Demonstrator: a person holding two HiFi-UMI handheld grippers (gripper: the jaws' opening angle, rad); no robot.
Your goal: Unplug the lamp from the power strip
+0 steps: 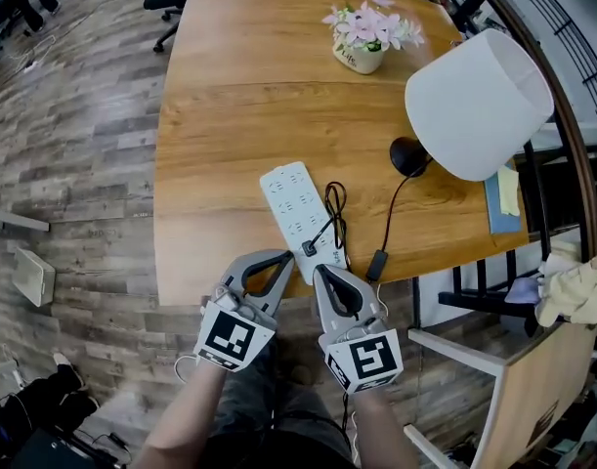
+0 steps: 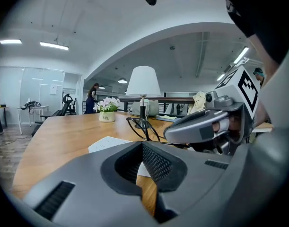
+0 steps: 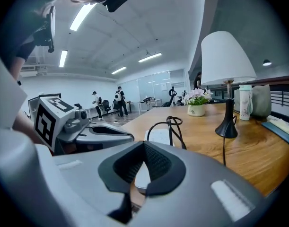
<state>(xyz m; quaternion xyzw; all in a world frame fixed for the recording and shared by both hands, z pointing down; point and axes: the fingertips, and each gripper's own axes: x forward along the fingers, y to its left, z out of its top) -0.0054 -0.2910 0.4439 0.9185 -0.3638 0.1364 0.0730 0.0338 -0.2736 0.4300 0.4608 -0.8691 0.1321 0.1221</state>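
Wooden table, open office behind. White power strip near front edge, lamp far right, its black plug in strip's near end. Left gripper and right gripper just short of strip, both pressed together, empty. Best: left pins strip, right pulls plug straight out

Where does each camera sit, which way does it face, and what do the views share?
Head view: on the person's head, facing steeply down at the table, power strip and lamp; the left gripper and right gripper show at the bottom.
Left gripper view: on the left gripper, looking along its shut jaws across the table; the right gripper shows at right.
Right gripper view: on the right gripper, looking along its shut jaws; the left gripper shows at left.
Shared: both gripper views show the lamp and flower pot.
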